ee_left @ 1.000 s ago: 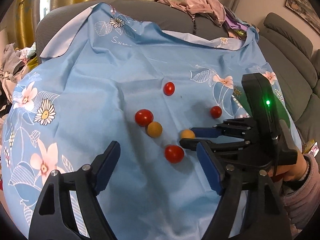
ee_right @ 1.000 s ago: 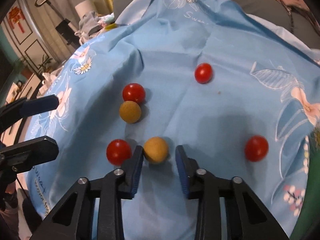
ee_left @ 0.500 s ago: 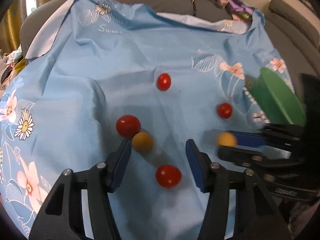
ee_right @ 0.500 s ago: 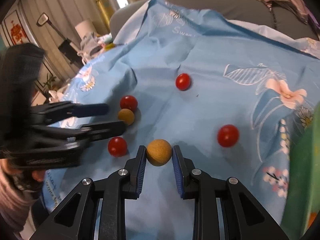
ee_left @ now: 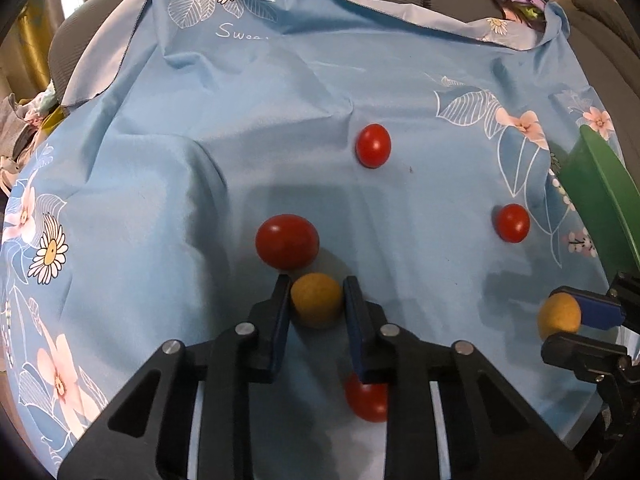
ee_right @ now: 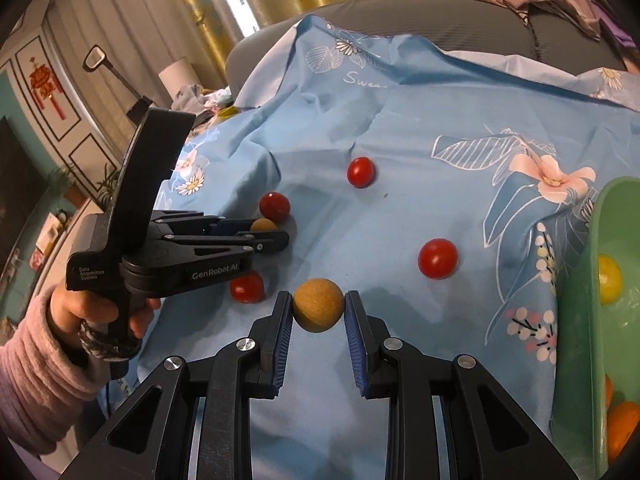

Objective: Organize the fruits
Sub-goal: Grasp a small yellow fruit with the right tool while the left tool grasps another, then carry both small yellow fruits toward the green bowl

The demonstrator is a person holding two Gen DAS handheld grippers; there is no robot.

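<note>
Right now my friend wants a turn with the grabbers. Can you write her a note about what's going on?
Left hand-held gripper: just closed on a tan ball that sits beside the biggest red tomato.
Right hand-held gripper: shut on the other tan ball, near the green bowl.
Done: the bowl holds a yellow fruit and orange ones.
Left: drop both balls in, then collect four red tomatoes from the blue cloth.
</note>
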